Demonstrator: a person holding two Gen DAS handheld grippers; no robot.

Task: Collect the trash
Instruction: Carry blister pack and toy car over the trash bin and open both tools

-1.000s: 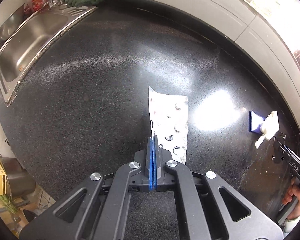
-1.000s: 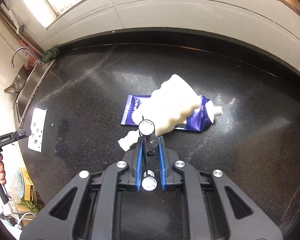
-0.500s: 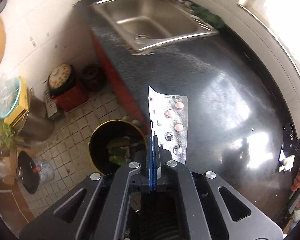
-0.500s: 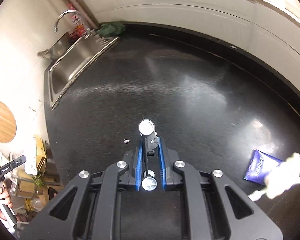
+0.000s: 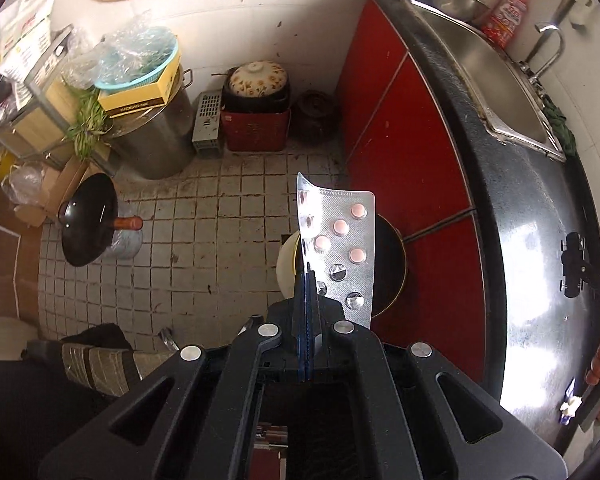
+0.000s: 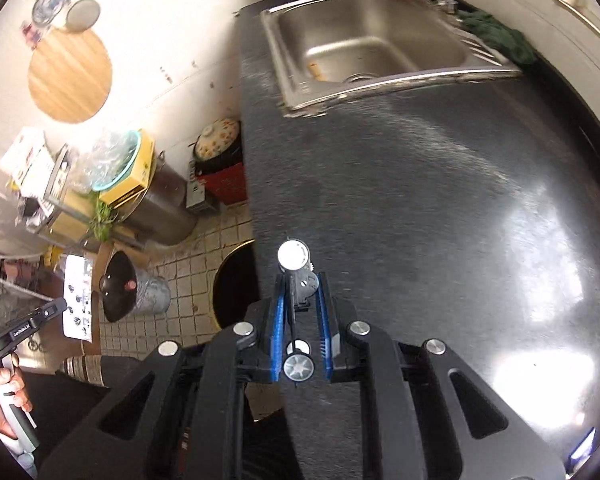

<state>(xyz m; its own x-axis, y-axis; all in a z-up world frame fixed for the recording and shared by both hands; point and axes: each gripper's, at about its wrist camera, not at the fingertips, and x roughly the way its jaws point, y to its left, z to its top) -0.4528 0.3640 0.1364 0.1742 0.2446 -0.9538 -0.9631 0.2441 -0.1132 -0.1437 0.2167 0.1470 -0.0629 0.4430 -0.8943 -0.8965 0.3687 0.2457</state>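
Bin (image 5: 384, 276) under blister pack (image 5: 340, 248) | wok (image 5: 86, 220), pot (image 5: 152, 136) nearby

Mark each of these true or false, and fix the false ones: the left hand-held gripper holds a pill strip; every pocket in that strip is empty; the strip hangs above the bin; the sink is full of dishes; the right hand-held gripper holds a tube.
1. The left hand-held gripper holds a pill strip. True.
2. Every pocket is empty. False: four pink pills remain; lower pockets are burst.
3. The strip hangs above the bin. True, as the left wrist view shows it.
4. The sink is full of dishes. False: its basin shows no dishes.
5. The right hand-held gripper holds a tube. False: it grips a small black wheeled thing.
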